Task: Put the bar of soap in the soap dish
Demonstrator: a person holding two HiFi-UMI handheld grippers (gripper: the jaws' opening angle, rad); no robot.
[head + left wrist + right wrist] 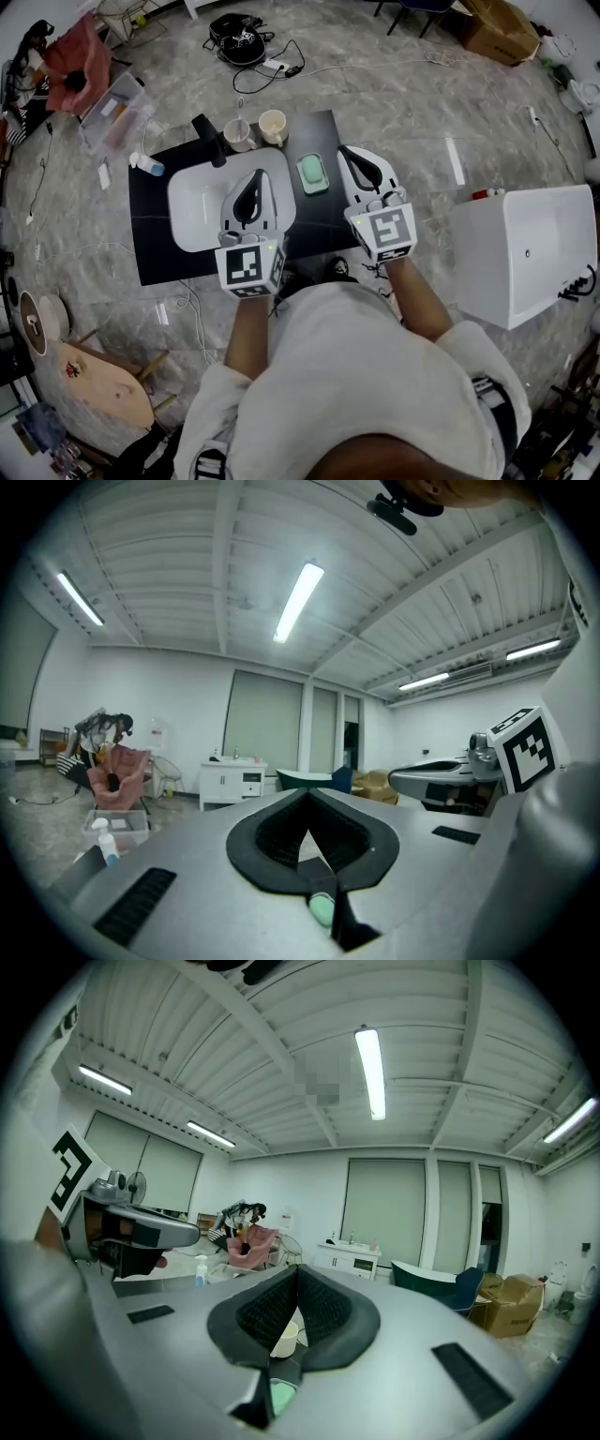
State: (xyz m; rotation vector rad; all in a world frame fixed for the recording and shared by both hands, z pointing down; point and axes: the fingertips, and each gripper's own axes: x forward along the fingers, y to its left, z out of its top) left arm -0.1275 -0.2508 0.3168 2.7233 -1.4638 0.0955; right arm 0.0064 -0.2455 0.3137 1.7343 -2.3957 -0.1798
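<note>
flanking the soap dish (312, 174), left gripper (253, 178) and right gripper (346, 151) are held, fingers closed and empty, near two cups (272, 127).

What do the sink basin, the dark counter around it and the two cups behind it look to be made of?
Sink basin: glossy white with a smooth rounded rim, likely ceramic.
Counter: flat matte black slab, perhaps stone or laminate; the look leaves it open.
Cream cup and pinkish cup: thick-walled and plain, probably ceramic, possibly plastic.
</note>
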